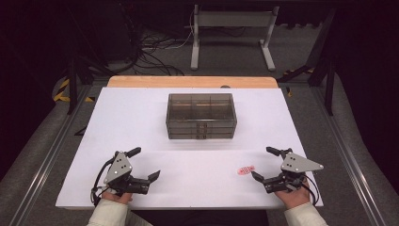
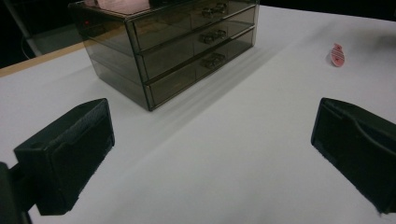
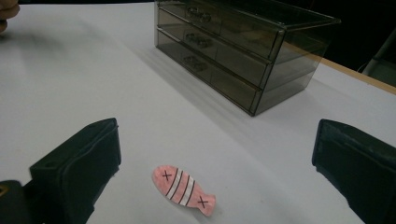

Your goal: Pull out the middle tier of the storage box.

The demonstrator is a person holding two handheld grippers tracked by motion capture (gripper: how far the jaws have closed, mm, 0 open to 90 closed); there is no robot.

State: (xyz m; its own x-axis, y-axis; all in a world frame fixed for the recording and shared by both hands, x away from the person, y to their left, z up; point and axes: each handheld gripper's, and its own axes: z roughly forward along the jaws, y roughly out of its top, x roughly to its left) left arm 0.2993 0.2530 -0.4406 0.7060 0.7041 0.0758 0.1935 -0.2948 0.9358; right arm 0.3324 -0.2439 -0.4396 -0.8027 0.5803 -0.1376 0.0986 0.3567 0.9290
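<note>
A smoky transparent chest of three drawers (image 1: 201,116) stands at the middle of the white table (image 1: 141,122); all its drawers look pushed in. The chest (image 2: 173,46) appears ahead of my left gripper (image 2: 212,154), and the chest (image 3: 243,56) is ahead of my right gripper (image 3: 215,172). A small pink fish-shaped piece (image 1: 245,170) with stripes and crosses lies flat near the front right. The fish (image 3: 183,189) rests on the table between and just ahead of the right jaws. My left gripper (image 1: 147,164) is open at the front left; my right gripper (image 1: 266,165) is open too.
Beyond the table's wooden far edge (image 1: 193,81) are a white metal stand (image 1: 233,33) and loose cables (image 1: 155,52) on the floor. Metal rails (image 1: 51,150) run along both sides of the table. The fish (image 2: 337,54) lies far right of the left gripper.
</note>
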